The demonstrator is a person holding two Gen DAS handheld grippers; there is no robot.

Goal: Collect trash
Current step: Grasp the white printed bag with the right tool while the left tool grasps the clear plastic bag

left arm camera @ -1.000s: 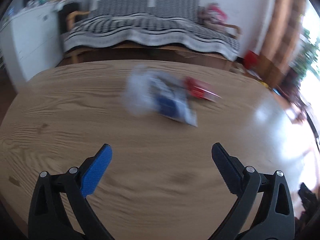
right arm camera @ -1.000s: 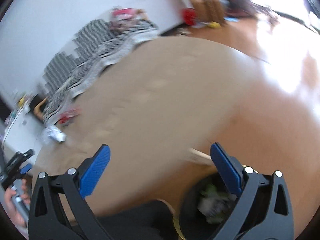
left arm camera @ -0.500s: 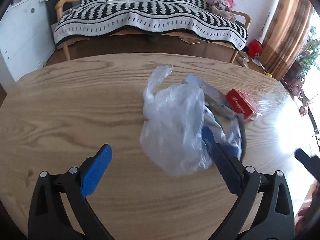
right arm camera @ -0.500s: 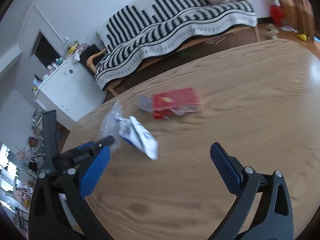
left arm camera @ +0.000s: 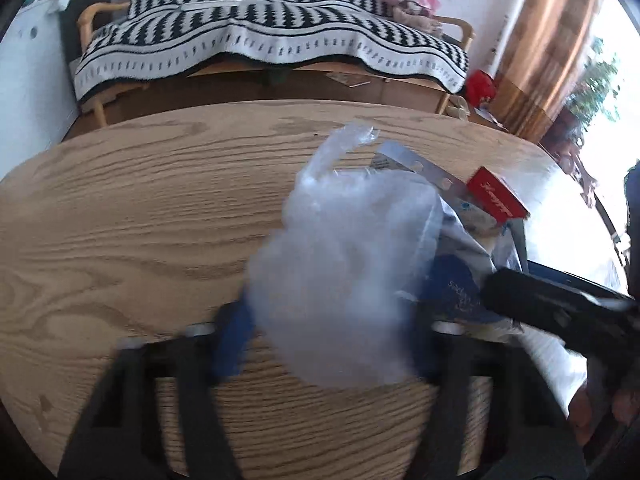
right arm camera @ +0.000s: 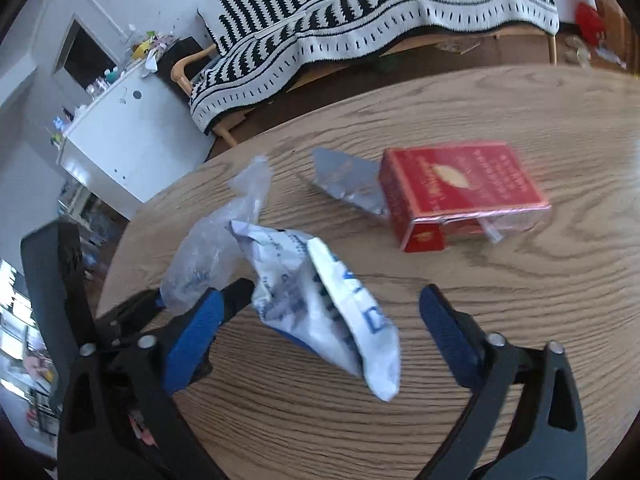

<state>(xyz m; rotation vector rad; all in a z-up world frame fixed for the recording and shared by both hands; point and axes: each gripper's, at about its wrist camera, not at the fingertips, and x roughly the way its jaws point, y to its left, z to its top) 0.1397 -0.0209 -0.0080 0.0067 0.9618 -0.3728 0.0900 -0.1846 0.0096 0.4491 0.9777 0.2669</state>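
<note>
A crumpled clear plastic bag (left arm camera: 344, 264) lies on the wooden table (left arm camera: 120, 220). My left gripper (left arm camera: 328, 340) is closing around the bag, and its blue pads meet the bag's sides. In the right wrist view the bag (right arm camera: 216, 248) sits in the left gripper (right arm camera: 192, 296). A white and blue wrapper (right arm camera: 328, 300) lies between the fingers of my right gripper (right arm camera: 320, 332), which is closing; gaps still show on both sides. That wrapper (left arm camera: 456, 280) lies just right of the bag, under the right gripper (left arm camera: 552, 312). Behind are a red box (right arm camera: 460, 188) and a silver foil strip (right arm camera: 348, 180).
A sofa under a black and white striped blanket (left arm camera: 256, 40) stands beyond the table's far edge. A white cabinet (right arm camera: 120, 132) is at the far left, a brown curtain (left arm camera: 548, 40) at the far right. The red box (left arm camera: 496, 198) lies on the foil strip (left arm camera: 420, 168).
My left gripper came forward onto the clear bag and its jaws narrowed around it. My right gripper swung from the bin over to the table, down over the wrapper, its jaws narrowing.
</note>
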